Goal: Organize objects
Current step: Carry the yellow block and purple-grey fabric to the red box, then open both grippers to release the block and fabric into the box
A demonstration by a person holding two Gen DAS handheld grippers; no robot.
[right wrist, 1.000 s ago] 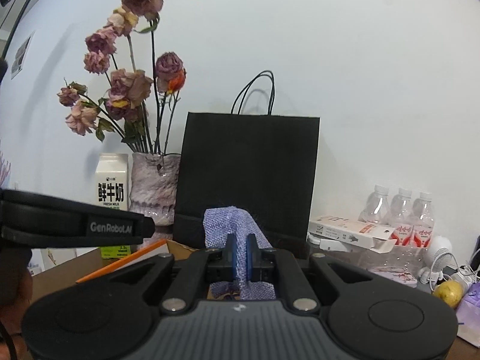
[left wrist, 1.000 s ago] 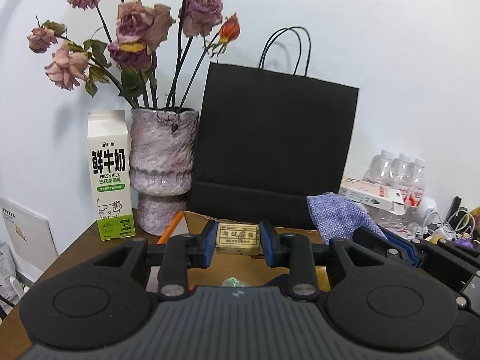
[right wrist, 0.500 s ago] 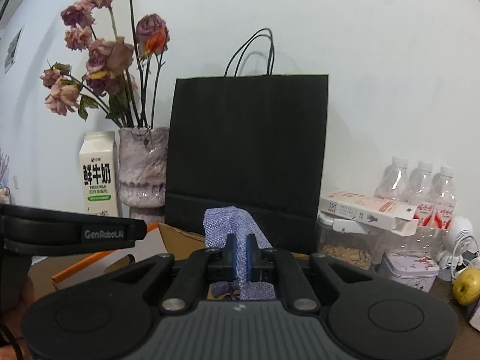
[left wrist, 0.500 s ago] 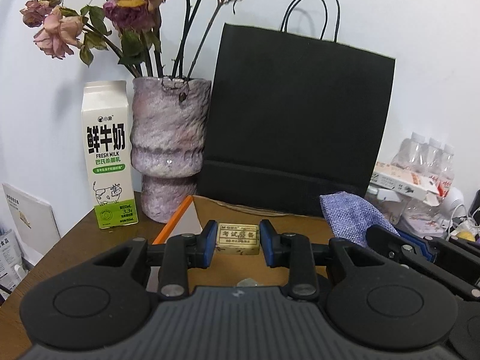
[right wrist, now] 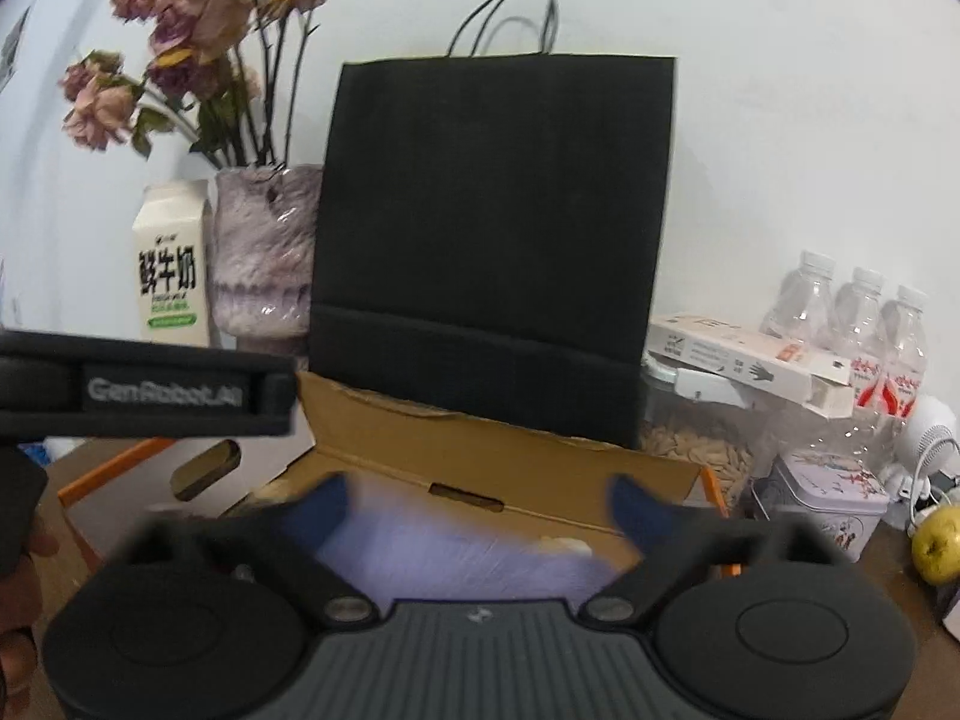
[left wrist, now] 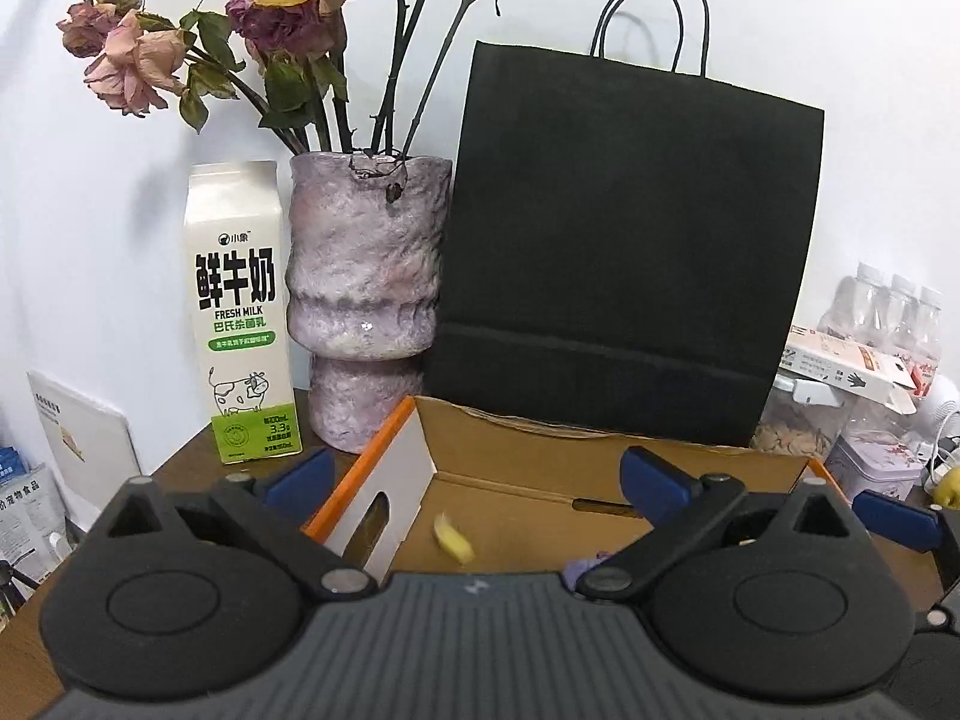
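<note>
Left hand-held gripper (left wrist: 474, 474) opening wide over cardboard box (left wrist: 600, 462) on desk (left wrist: 186, 468), small yellow piece (left wrist: 453, 540) blurred inside, right hand-held gripper (right wrist: 480, 507) opening wide, blurred purple cloth (right wrist: 468, 558) between its jaws, low in box.

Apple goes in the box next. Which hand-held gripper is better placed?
Right. The right hand-held gripper, jaws opening with the purple cloth between them, is nearer the apple, right of the box.
</note>
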